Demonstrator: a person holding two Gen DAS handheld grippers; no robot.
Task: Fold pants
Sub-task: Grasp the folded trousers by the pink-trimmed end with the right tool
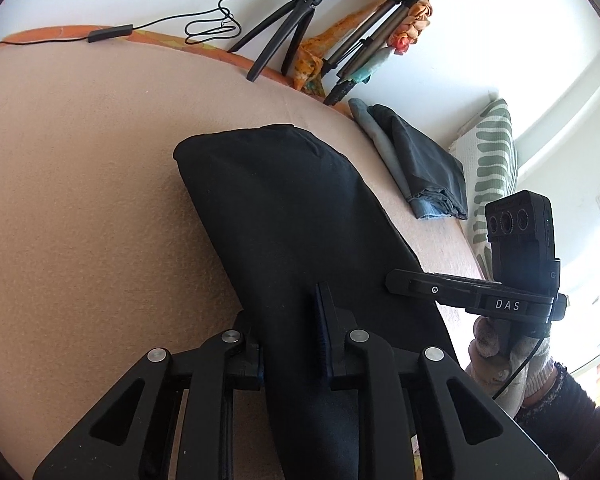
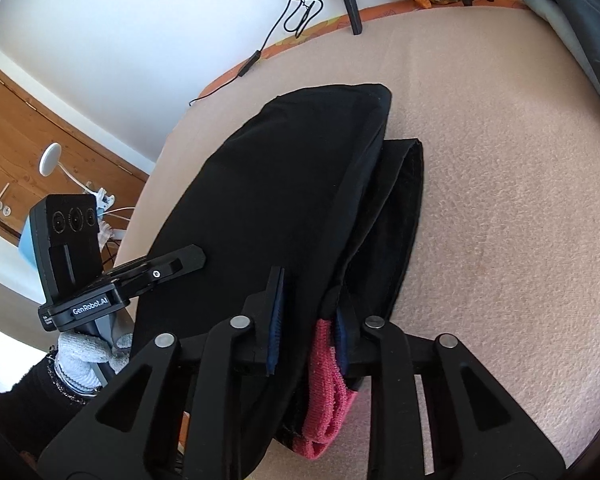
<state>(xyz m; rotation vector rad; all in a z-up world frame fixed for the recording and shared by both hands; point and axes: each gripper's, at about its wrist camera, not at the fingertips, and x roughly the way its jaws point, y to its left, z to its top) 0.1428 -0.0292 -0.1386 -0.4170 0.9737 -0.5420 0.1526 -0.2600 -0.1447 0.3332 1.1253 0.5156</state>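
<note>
The surface under everything is a bed [image 1: 80, 160] with a peach-coloured fleece cover, and it fills most of both views. On it lie the black pants [image 1: 284, 220], already doubled into a long narrow bundle. The far end rests on the bed and the near end is lifted toward the two cameras, so the long axis runs from the tools away toward the wall, a little slanted. In the right wrist view a lower layer sticks out on the right side of the bundle, so the layers are not fully aligned.

Well apart, at the far right edge of the bed, there is a stack of folded clothes [image 1: 420, 176], grey and dark, beside a pillow with green stripes [image 1: 494, 160]. A ring light on a tripod [image 1: 284, 28] stands at the far edge.

The left tool [image 1: 290, 344] has the near end of the black cloth between its fingers; the gap looks rather wide, so I cannot tell if it really clamps. The right tool [image 2: 308, 320] is clenched on the pants edge, and a pink piece of fabric [image 2: 326, 380] shows in the same grip.

I judge the step in hand is to carry the near end over to the far end. To do it well, both tools should move together at one height and keep the cloth tight, so the edges meet squarely.
</note>
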